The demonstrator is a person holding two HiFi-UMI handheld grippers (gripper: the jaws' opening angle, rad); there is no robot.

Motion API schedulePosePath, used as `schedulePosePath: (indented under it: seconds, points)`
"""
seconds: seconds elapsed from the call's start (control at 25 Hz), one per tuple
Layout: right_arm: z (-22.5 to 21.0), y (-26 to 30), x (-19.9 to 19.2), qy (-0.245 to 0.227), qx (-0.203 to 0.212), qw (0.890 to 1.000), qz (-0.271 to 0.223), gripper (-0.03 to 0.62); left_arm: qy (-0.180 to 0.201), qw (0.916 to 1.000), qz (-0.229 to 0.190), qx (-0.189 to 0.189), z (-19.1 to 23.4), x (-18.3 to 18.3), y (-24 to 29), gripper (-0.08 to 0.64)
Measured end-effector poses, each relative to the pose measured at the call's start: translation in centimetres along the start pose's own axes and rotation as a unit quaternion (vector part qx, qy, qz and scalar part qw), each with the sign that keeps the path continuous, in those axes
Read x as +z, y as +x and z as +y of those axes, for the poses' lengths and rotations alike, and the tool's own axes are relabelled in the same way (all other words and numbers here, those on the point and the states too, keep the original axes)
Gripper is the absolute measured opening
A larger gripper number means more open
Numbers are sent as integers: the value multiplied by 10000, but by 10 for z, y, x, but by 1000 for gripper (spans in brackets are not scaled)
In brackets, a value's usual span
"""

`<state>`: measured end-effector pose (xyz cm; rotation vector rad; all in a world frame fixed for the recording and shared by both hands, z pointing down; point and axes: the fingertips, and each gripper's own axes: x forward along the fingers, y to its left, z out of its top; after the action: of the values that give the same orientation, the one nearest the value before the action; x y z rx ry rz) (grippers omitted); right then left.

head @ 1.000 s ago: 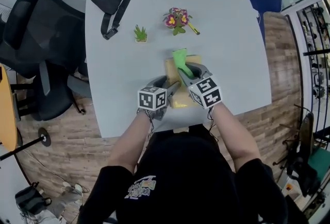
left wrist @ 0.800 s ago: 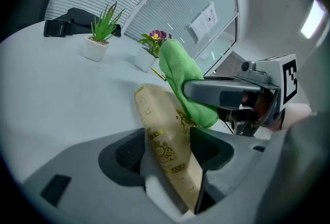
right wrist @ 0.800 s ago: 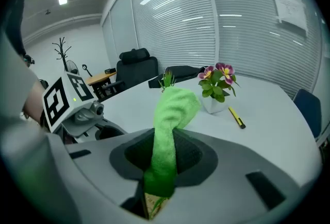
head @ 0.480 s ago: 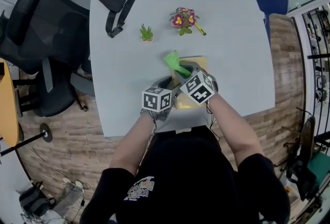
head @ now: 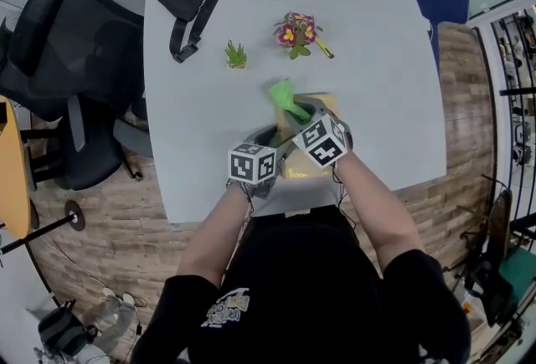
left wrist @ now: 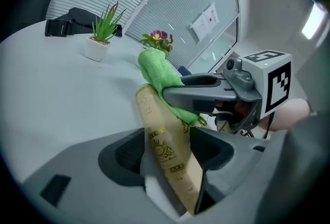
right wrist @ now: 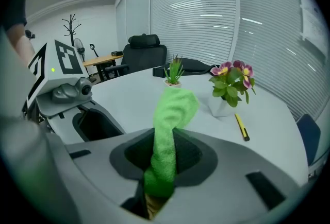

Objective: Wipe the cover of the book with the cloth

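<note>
The left hand-held gripper (left wrist: 172, 140) is clamped on the spine edge of the tan book (left wrist: 157, 115), which sits near the 6 o'clock edge of the white bench (head: 368, 36). The right hand-held gripper (right wrist: 161, 176) pinches a green cloth (right wrist: 172, 109), touching the book's cover. Potted flowers (head: 291, 30) stand at 12 o'clock from the book

Tan book (left wrist: 166, 153) — gold-stamped, tilted — green cloth (left wrist: 157, 71) bunched against its cover.
</note>
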<state>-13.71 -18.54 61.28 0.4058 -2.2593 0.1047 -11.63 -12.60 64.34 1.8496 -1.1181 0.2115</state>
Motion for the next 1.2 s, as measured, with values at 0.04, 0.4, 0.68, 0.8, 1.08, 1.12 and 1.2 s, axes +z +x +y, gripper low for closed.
schedulePosePath:
  seconds: [0.04,0.4,0.68,0.8,1.08,1.12,1.2]
  points:
    - [-4,-1,-1,71,-55,10000,-28,97,-6,10000,-3,4,0,0,0,275]
    - [-42,-17,-19,513,-473,9975,-144,97,6,10000,-2,20,0,0,0,275]
    - [-68,-32,-39,951,-797,9920,-211,98,-4,10000,10,16,1,-1,0,276]
    - [-79,-41,-49,1058,-951,9896,-222,98,-8,10000,11,15,1,0,-1,278]
    - [-100,-58,-77,1515,-1237,9805,-174,97,0,10000,7,36,1,-1,0,279]
    - [-101,-60,-80,1575,-1269,9792,-157,97,-1,10000,5,34,1,-1,0,279]
    - [-103,-64,-83,1616,-1346,9775,-131,97,-4,10000,2,31,1,-1,-1,279]
